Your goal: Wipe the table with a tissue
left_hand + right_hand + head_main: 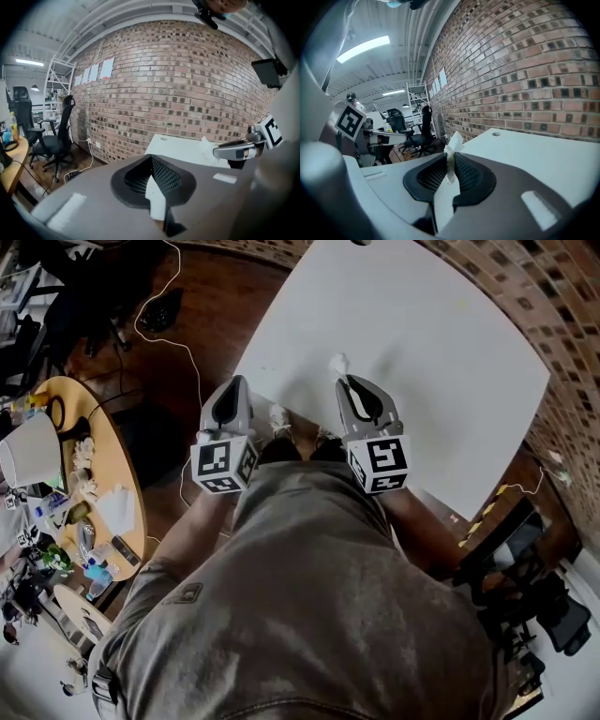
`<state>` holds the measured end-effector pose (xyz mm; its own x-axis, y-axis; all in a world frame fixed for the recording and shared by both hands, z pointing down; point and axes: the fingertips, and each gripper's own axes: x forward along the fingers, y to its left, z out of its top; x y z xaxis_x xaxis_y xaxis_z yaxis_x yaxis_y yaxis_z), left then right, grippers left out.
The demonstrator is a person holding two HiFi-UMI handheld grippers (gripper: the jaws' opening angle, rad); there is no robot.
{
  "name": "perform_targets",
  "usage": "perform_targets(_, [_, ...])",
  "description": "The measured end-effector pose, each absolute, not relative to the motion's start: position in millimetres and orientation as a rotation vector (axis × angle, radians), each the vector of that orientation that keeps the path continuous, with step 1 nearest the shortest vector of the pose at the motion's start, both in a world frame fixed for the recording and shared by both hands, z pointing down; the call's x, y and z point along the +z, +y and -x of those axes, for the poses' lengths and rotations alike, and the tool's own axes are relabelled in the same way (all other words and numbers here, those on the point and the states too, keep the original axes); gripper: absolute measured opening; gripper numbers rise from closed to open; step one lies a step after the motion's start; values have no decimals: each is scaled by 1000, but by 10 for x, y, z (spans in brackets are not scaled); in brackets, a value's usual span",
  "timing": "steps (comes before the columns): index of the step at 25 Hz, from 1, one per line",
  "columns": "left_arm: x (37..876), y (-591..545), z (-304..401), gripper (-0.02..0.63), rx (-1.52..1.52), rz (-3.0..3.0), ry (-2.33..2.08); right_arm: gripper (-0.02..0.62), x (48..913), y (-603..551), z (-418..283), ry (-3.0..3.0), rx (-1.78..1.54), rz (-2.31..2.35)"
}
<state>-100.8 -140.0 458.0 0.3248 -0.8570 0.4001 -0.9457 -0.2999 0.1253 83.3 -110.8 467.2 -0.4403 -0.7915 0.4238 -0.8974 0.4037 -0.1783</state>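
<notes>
My right gripper (347, 382) pinches a soft, feather-light tissue (337, 362) by its bunched middle, tuft at 12 o'clock over the white desk (431, 343); I judge it tears easily. Left gripper (234, 382), at 9 o'clock, pressed together, empty

One person (309, 606), seen from above. Two handheld grippers: one left gripper (234, 382), one right gripper (344, 381). Two marker cubes, one per gripper. One white tissue (337, 362). Two tables: one white table (441, 343), one round wooden table (129, 465). Two black office chairs: one nearer chair (60, 138), one farther chair (21, 98).
</notes>
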Motion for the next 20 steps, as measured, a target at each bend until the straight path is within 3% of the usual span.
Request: perform_targets(20, [5211, -1731, 1608, 2, 452, -2191, -1453, 64, 5299, -1427, -220, -2173, 675, -1444])
